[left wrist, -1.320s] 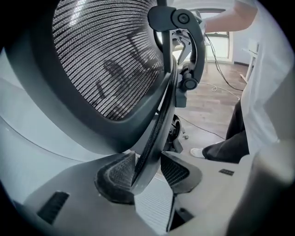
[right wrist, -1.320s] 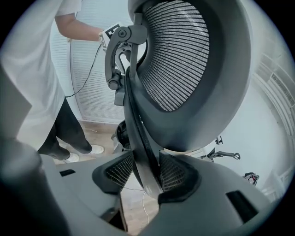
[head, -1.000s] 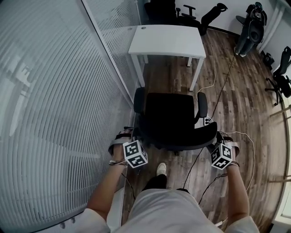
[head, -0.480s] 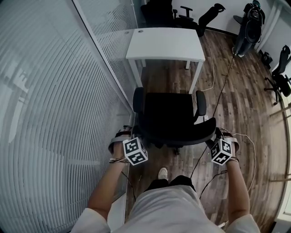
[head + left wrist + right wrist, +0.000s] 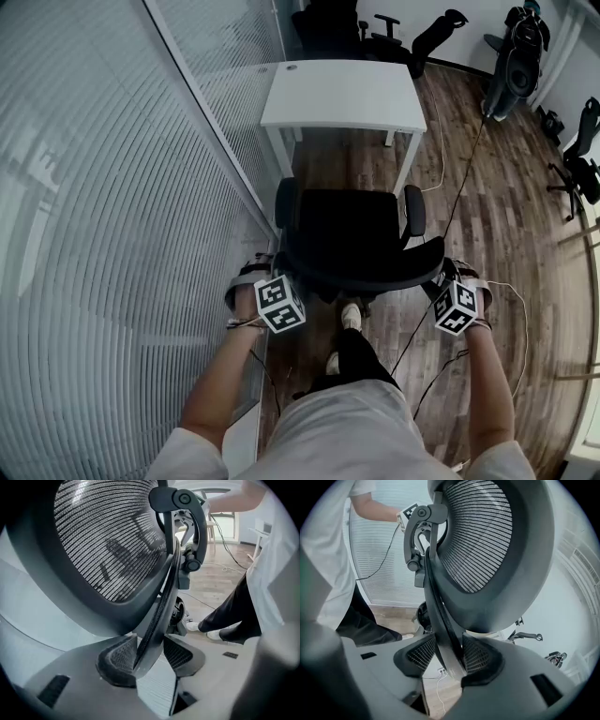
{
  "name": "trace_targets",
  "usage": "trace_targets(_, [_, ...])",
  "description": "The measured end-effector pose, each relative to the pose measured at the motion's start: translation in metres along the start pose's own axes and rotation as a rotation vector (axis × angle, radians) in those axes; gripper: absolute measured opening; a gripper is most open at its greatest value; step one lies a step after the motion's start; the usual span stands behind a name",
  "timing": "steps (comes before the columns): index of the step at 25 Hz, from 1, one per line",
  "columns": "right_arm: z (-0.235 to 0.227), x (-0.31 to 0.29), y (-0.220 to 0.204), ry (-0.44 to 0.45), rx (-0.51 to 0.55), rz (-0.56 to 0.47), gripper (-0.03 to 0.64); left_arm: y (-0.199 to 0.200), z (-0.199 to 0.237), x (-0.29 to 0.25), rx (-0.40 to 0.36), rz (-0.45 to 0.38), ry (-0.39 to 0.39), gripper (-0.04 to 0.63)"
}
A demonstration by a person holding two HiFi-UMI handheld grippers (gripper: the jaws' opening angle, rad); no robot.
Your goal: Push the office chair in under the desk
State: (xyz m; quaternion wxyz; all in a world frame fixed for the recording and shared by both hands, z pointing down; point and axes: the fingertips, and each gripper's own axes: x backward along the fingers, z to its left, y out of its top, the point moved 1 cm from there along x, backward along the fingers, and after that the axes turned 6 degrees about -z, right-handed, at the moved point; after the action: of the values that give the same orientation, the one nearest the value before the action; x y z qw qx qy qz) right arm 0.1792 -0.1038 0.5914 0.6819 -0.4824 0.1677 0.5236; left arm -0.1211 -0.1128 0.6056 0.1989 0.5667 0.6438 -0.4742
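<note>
A black office chair (image 5: 347,230) stands on the wood floor facing a white desk (image 5: 342,94), with its seat front near the desk's front legs. Its mesh backrest (image 5: 108,545) fills the left gripper view, and the backrest (image 5: 483,545) also fills the right gripper view. My left gripper (image 5: 274,283) is at the backrest's left edge and my right gripper (image 5: 448,286) at its right edge. In the left gripper view the rim (image 5: 157,616) runs between the pads of my left gripper (image 5: 149,656) and fills the gap. The rim (image 5: 440,620) likewise sits clamped in my right gripper (image 5: 449,656).
A glass partition with blinds (image 5: 122,234) runs close along the chair's left side. Cables (image 5: 441,169) trail over the floor right of the desk. More black chairs (image 5: 375,28) and a dark stand (image 5: 516,56) are behind the desk. The person's foot (image 5: 350,317) is under the backrest.
The chair and both grippers have shifted a little forward toward the desk. The person's foot has stepped forward beneath the backrest.
</note>
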Motion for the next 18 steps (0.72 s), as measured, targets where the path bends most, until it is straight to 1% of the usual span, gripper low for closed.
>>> trace_targets(18, [-0.063, -0.048, 0.009, -0.017, -0.020, -0.007, 0.195, -0.002, 0.071, -0.042, 0.011, -0.006, 0.003, 0.184])
